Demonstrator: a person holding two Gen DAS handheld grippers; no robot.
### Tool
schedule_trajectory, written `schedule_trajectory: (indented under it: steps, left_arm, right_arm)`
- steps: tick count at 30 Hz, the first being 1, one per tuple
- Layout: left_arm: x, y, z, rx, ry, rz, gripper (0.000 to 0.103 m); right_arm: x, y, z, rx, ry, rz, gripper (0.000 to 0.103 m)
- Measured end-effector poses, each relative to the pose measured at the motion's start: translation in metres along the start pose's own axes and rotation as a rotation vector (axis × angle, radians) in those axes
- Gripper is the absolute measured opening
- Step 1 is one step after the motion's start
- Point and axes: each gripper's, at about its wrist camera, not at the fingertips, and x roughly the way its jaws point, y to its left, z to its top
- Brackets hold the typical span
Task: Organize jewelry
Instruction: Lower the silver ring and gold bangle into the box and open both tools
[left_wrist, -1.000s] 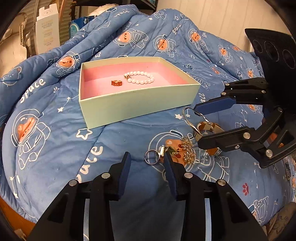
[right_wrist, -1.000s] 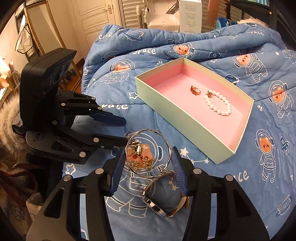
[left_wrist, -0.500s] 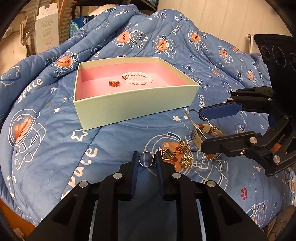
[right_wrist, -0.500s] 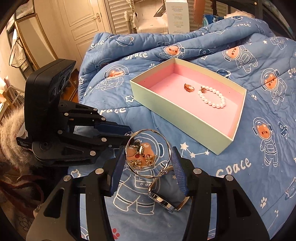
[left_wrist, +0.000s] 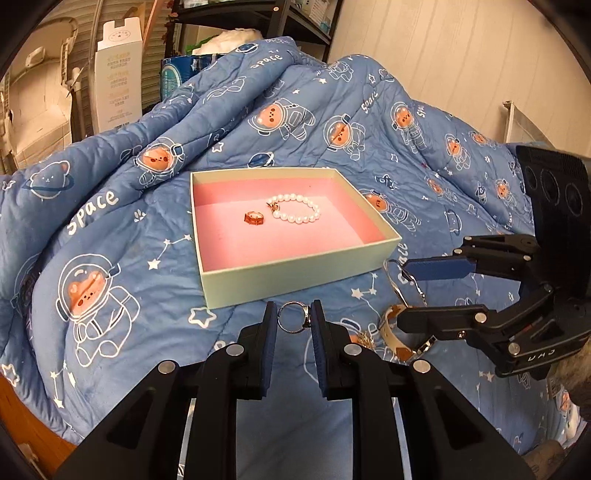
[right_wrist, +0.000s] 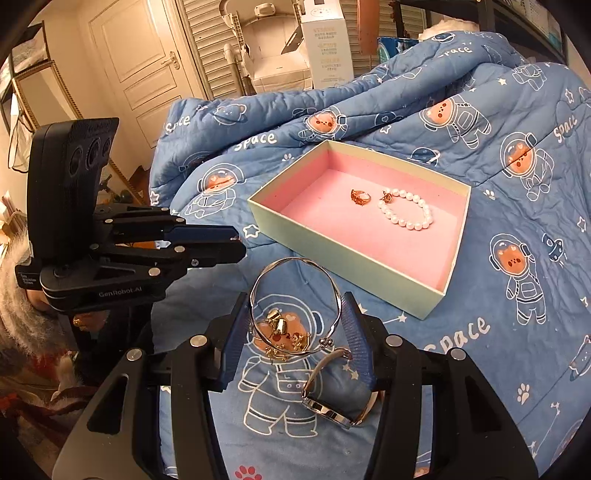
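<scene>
Ring first: the small silver ring (left_wrist: 293, 322) that lay on the blue astronaut-print quilt (left_wrist: 110, 258) a second ago now hangs clamped between the left gripper (left_wrist: 291, 325) fingers, lifted just short of the pale-green box with pink lining (left_wrist: 295, 275); the drop-in likely comes next. The pearl bracelet (left_wrist: 297, 214) and amber ring (left_wrist: 254, 218) already lie inside. Only the right wrist view shows the right gripper (right_wrist: 295, 328) closed around the thin silver bangle (right_wrist: 295, 306), above gold earrings (right_wrist: 282, 334) and a cuff bracelet (right_wrist: 332, 398).
</scene>
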Motion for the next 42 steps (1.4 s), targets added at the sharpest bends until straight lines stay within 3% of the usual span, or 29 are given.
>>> schedule_trajectory:
  steps: [10, 21, 31, 42]
  left_arm:
    - [0.025, 0.013, 0.051, -0.009, 0.051, 0.026, 0.018]
    - [0.076, 0.023, 0.085, 0.021, 0.210, 0.006, 0.018]
    - [0.114, 0.017, 0.089, 0.127, 0.352, 0.019, 0.018]
    - [0.130, 0.012, 0.078, 0.152, 0.389, 0.003, 0.018]
  right_arm:
    - [0.005, -0.019, 0.037, 0.014, 0.006, -0.043, 0.050]
    - [0.051, -0.050, 0.081, -0.003, 0.174, -0.079, 0.050]
    - [0.092, -0.065, 0.087, -0.067, 0.313, -0.064, 0.050]
    - [0.114, -0.073, 0.088, -0.142, 0.402, -0.032, 0.050]
